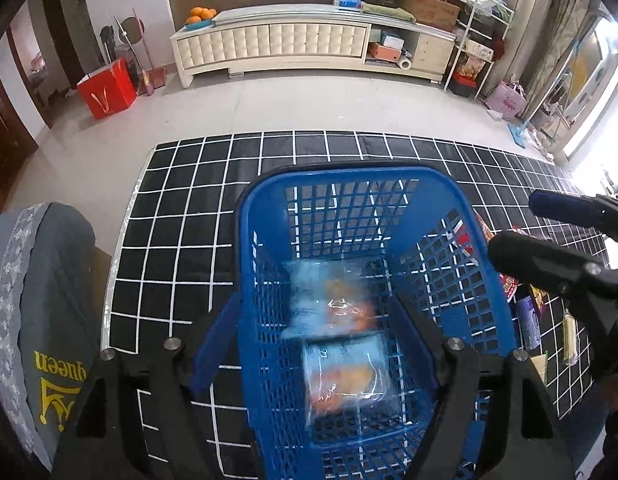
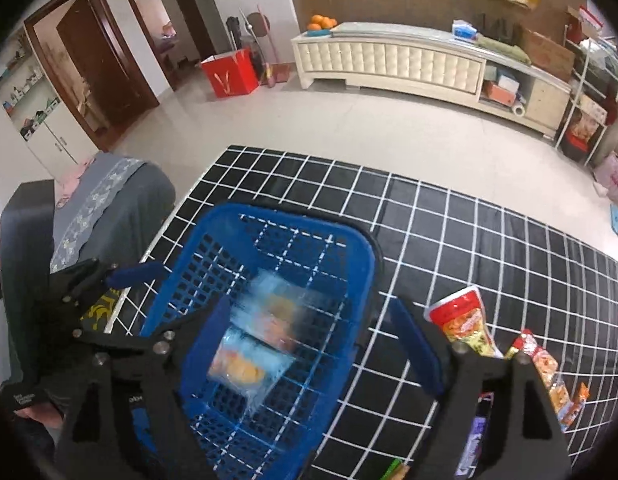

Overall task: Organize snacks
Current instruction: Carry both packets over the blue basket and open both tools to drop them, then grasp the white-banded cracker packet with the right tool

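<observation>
**Two packets in, more snacks waiting**

Both your grippers hover over the blue basket [image 1: 349, 280], and both are spread wide with nothing between the fingers. Your left gripper [image 1: 315, 344] frames two clear packets [image 1: 341, 340] lying on the basket floor. Your right gripper [image 2: 313, 344] sits above the same spot. The red pouch [image 2: 465, 320] and other snacks lie on the checked desk [image 2: 469, 240] just right of the basket — swing right, I'd say, and pinch a pouch edge next.
</observation>
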A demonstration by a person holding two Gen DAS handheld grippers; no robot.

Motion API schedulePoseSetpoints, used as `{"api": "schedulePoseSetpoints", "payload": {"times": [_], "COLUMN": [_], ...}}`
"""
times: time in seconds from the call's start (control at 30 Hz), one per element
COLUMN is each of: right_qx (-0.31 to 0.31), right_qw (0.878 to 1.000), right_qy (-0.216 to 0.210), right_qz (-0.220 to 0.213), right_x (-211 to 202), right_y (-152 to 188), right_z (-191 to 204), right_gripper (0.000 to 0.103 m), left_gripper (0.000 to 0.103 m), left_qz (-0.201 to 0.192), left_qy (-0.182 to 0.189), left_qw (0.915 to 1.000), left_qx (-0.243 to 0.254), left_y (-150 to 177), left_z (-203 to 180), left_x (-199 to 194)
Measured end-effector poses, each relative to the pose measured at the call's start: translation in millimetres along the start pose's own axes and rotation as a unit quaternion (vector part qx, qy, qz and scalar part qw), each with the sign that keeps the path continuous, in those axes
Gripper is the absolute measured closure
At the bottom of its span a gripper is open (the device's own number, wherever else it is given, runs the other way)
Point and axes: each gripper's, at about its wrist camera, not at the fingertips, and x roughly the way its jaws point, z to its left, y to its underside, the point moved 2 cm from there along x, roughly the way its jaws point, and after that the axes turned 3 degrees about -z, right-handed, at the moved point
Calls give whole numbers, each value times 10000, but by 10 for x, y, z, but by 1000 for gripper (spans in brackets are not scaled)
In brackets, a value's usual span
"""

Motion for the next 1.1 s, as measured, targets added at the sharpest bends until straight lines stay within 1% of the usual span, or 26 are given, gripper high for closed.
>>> {"api": "schedulePoseSetpoints", "payload": {"times": [0.17, 0.37, 0.53, 0.67, 0.87, 1.1], "right_qx": [59, 99, 147, 234, 408, 655], "right_qw": [10000, 9999, 9996, 9990, 9973, 9944], "right_qy": [-25, -45, 74, 174, 418, 661], "right_qz": [-19, -75, -232, -330, -436, -503], "right_x": [-182, -468, -819, -1064, -1385, -1651], "right_y": [70, 247, 427, 575, 838, 1107], "right_z": [-9, -43, -137, -258, -494, -835], "right_gripper": [17, 17, 17, 17, 17, 17], "left_gripper": [28, 28, 28, 28, 28, 28], "left_qz": [-146, -284, -432, -593, -698, -711], "left_qy": [-68, 11, 126, 211, 320, 503], "left_qw": [9997, 9994, 9986, 9972, 9955, 9934], "left_qx": [168, 188, 266, 413, 555, 748], "left_y": [93, 234, 356, 446, 543, 630], "left_z": [-125, -310, -509, -746, -1099, -1551], "left_x": [-220, -530, -810, -1030, -1177, -1183]}}
